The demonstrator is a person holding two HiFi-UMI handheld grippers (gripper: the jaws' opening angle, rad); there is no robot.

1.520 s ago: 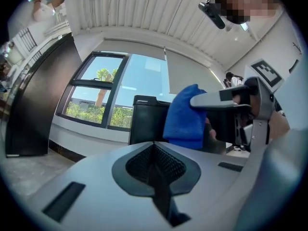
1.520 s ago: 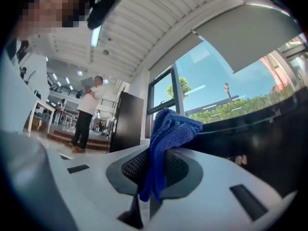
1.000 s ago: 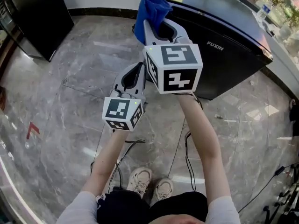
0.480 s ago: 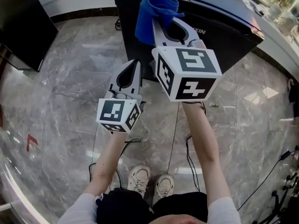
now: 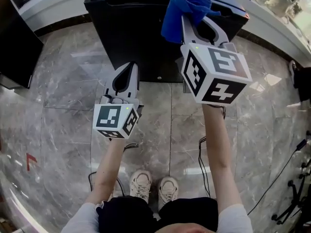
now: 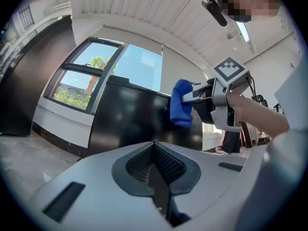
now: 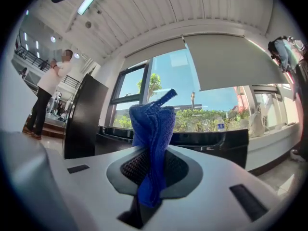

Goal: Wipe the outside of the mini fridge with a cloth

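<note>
Grey marble floor [image 5: 63,106] surrounds the black mini fridge [image 5: 136,38], with black cables [image 5: 199,154] trailing beside the person's shoes [image 5: 153,186] and a tall dark cabinet [image 5: 14,47] off to the left; nothing stands between the fridge and the grippers. The right gripper [image 5: 193,23] has its jaws clamped on the blue cloth [image 5: 187,8], which bunches above the jaw tips at the fridge's top front edge; whether it touches cannot be told. The left gripper [image 5: 127,74], jaws together on nothing, sits lower, before the fridge's front face.
</note>
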